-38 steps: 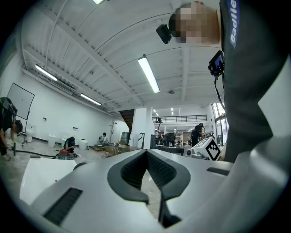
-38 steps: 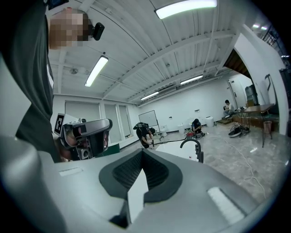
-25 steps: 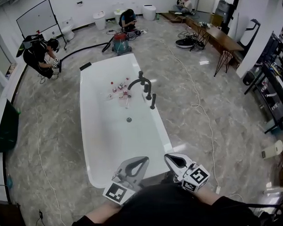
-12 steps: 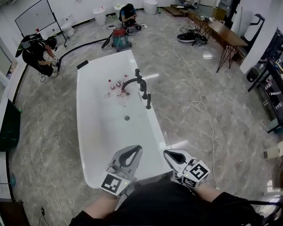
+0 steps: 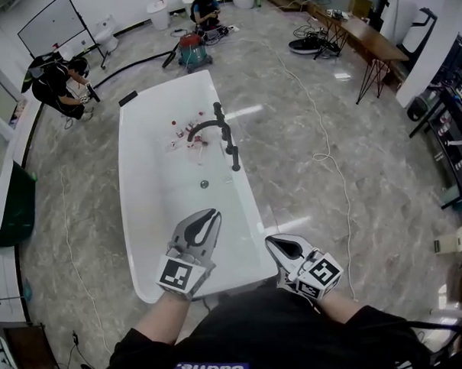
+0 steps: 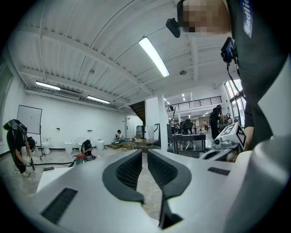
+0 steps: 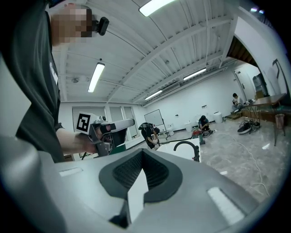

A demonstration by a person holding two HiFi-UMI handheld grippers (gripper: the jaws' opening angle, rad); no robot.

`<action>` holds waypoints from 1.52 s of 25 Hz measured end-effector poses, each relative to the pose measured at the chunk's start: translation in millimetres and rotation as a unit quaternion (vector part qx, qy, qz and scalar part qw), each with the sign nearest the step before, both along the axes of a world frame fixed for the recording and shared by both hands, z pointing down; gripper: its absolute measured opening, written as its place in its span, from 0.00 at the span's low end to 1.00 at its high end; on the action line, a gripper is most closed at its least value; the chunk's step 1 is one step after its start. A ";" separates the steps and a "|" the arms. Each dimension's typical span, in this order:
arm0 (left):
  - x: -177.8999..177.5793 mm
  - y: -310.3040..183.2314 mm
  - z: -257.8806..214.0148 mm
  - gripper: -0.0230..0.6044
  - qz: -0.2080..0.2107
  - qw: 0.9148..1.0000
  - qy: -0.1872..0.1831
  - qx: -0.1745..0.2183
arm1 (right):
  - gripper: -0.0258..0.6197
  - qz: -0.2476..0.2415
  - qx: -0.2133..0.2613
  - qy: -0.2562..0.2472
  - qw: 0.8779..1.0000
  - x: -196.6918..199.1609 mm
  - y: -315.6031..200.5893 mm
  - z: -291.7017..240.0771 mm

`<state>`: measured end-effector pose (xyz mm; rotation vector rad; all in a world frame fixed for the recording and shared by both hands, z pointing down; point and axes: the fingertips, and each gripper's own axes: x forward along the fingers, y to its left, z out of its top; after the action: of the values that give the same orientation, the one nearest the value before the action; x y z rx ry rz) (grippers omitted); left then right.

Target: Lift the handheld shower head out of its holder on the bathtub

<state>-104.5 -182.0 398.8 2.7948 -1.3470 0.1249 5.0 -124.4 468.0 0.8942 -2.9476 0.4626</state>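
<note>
Over the bathtub's (image 5: 129,192) near end we hold the left claw (image 5: 211,214) and right claw (image 5: 270,241) pinched shut, empty. The shower head (image 5: 235,158) stands on its right rim, well ahead, with open floor (image 5: 332,214) beside.

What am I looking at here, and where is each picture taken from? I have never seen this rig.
There is no robot. A person holds a two-jaw hand tool in each hand. The head view comes from a camera on the person's head, looking steeply down. It shows the left gripper and the right gripper by the near end of a white bathtub. The other two views come from a camera riding on each gripper, looking along its jaws. Both pairs of jaws are together and hold nothing. On the tub's right rim stands a black faucet. The dark upright piece nearest the person is probably the shower head, though it is small here. Some small items lie in the tub. Other people are busy on the floor farther off.
</note>
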 end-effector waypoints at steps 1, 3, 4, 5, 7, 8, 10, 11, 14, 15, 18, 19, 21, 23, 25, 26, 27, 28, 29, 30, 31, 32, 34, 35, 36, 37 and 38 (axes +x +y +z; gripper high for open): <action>2.5 -7.3 2.0 0.08 -0.002 1.000 -0.002 -0.001 | 0.03 0.002 -0.001 -0.003 1.000 4.5 -3.5 1.1; 6.3 -21.6 9.4 0.14 -0.005 1.000 -0.014 -0.005 | 0.03 0.006 -0.004 -0.007 1.000 12.6 -9.6 3.8; 7.5 -29.2 12.9 0.14 -0.007 1.000 -0.017 -0.007 | 0.03 0.007 -0.005 -0.008 1.000 15.4 -12.1 5.4; 8.5 -37.2 15.6 0.15 -0.009 1.000 -0.015 -0.009 | 0.03 0.008 -0.007 -0.007 1.000 17.4 -14.4 7.0; 10.5 -52.8 20.6 0.17 -0.013 1.000 -0.008 -0.014 | 0.03 0.009 -0.011 -0.006 1.000 20.9 -18.0 10.4; 11.9 -60.1 24.0 0.18 -0.013 1.000 -0.006 -0.017 | 0.03 0.010 -0.014 -0.006 1.000 23.5 -19.4 12.3; 13.2 -73.4 35.3 0.19 -0.014 0.999 -0.018 -0.023 | 0.03 0.016 -0.020 -0.006 1.000 30.2 -21.2 16.6; 12.5 -79.9 42.7 0.20 -0.016 0.999 -0.028 -0.024 | 0.03 0.020 -0.022 -0.006 1.000 33.7 -21.9 18.6; 13.7 -101.0 58.5 0.22 -0.024 0.998 -0.041 -0.033 | 0.03 0.029 -0.030 -0.005 0.999 44.1 -24.7 25.4; 15.4 -107.6 63.4 0.23 -0.025 0.998 -0.044 -0.039 | 0.03 0.032 -0.032 -0.004 0.999 47.6 -25.9 28.3; 18.1 -126.6 81.1 0.27 -0.020 0.997 -0.054 -0.052 | 0.03 0.040 -0.039 -0.004 0.998 53.7 -29.8 35.4; 17.5 -132.9 86.9 0.27 -0.019 0.997 -0.058 -0.056 | 0.03 0.042 -0.041 -0.003 0.998 54.0 -30.7 36.8; 16.2 -145.6 100.6 0.29 -0.015 0.996 -0.066 -0.065 | 0.03 0.047 -0.046 -0.002 0.998 55.0 -32.4 39.6; 16.6 -160.3 116.5 0.30 -0.011 0.994 -0.074 -0.075 | 0.03 0.053 -0.052 0.000 0.997 60.1 -36.2 42.9; 18.1 -177.3 129.6 0.31 -0.013 0.993 -0.080 -0.086 | 0.03 0.060 -0.057 0.002 0.997 67.4 -41.9 47.0; 19.2 -185.3 135.0 0.32 -0.014 0.993 -0.080 -0.090 | 0.03 0.062 -0.060 0.003 0.996 70.5 -44.1 49.6; 20.7 -192.3 140.6 0.32 -0.013 0.992 -0.079 -0.094 | 0.03 0.065 -0.064 0.005 0.996 73.2 -45.3 52.5; 22.1 -198.4 147.1 0.33 -0.011 0.992 -0.077 -0.099 | 0.03 0.067 -0.067 0.006 0.995 75.5 -45.4 55.4; 23.5 -204.1 154.1 0.34 -0.010 0.992 -0.075 -0.104 | 0.03 0.069 -0.070 0.008 0.995 77.7 -45.2 58.1; 24.8 -209.9 160.5 0.35 -0.009 0.991 -0.074 -0.108 | 0.03 0.071 -0.073 0.010 0.995 80.0 -45.1 60.5; 26.2 -215.8 166.2 0.35 -0.009 0.991 -0.074 -0.112 | 0.03 0.073 -0.076 0.012 0.994 82.4 -45.4 62.6; 27.3 -221.6 171.8 0.35 -0.009 0.990 -0.075 -0.116 | 0.03 0.076 -0.078 0.014 0.994 85.5 -45.8 64.7; 30.2 -232.5 183.5 0.35 -0.010 0.990 -0.077 -0.120 | 0.03 0.085 -0.083 0.019 0.993 94.9 -46.6 70.2; 32.1 -237.9 189.7 0.35 -0.010 0.989 -0.079 -0.121 | 0.03 0.090 -0.087 0.021 0.992 101.1 -47.0 73.9; 34.0 -243.4 196.4 0.35 -0.011 0.989 -0.082 -0.123 | 0.03 0.096 -0.090 0.025 0.991 107.7 -47.5 77.8; 35.8 -249.3 203.4 0.35 -0.012 0.988 -0.085 -0.125 | 0.03 0.101 -0.094 0.028 0.990 113.7 -48.1 81.3; 37.3 -255.1 210.7 0.35 -0.013 0.988 -0.089 -0.128 | 0.03 0.105 -0.097 0.031 0.989 118.6 -48.4 84.2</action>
<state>-67.2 -437.1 609.4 2.6017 -1.2939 0.5200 123.6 -172.8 552.2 1.1739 -2.7071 0.7015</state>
